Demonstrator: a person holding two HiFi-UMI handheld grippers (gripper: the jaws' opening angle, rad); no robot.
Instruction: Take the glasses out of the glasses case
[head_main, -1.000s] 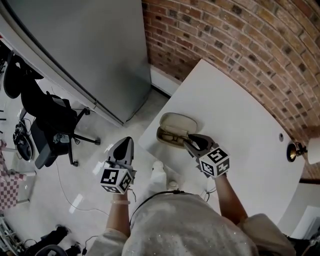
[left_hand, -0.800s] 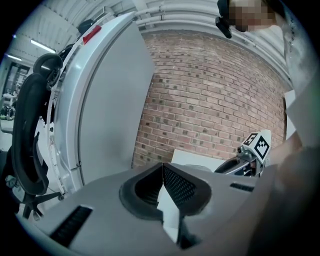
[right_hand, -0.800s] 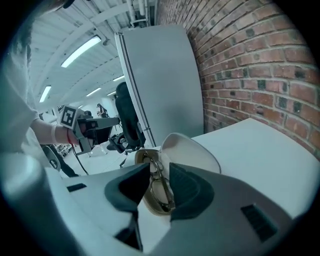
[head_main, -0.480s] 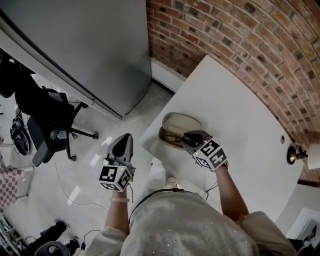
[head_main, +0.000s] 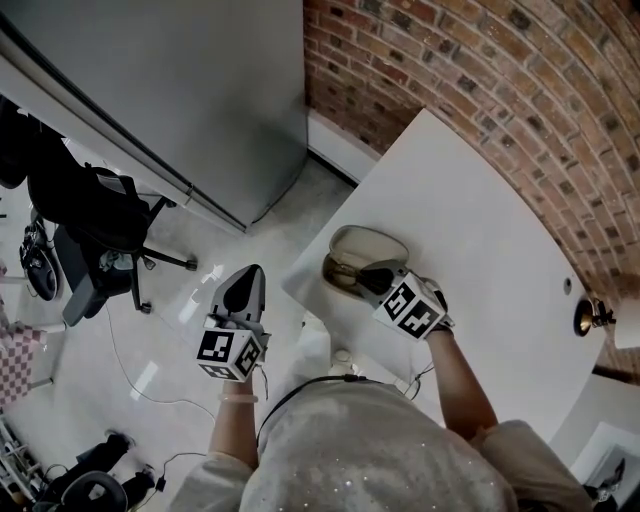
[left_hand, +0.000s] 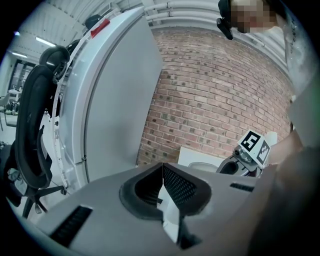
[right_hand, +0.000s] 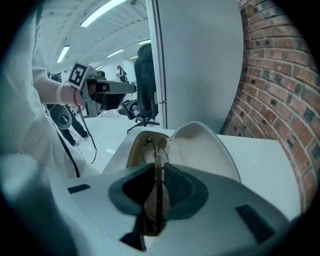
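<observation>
Glasses (right_hand: 155, 150) lie in the open glasses case (right_hand: 200, 142), with the frame between the right gripper (right_hand: 159, 172) jaws. The jaws have just been closing and now pinch it narrowly. Left gripper (left_hand: 162, 169) is closed and empty, well off to the side. Step: grasp. Next, probably: lift clear of the case; unheld, it may drag.

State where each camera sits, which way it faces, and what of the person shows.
Head view: on the head, steeply down at the table; torso, forearms, left gripper, right gripper.
Left gripper view: on that gripper, facing the brick wall past shut fingers; torso at right.
Right gripper view: on that gripper, into the glasses case; fingers, just closing, grip the glasses; left wrist.
Shared: each gripper view shows the other gripper.
</observation>
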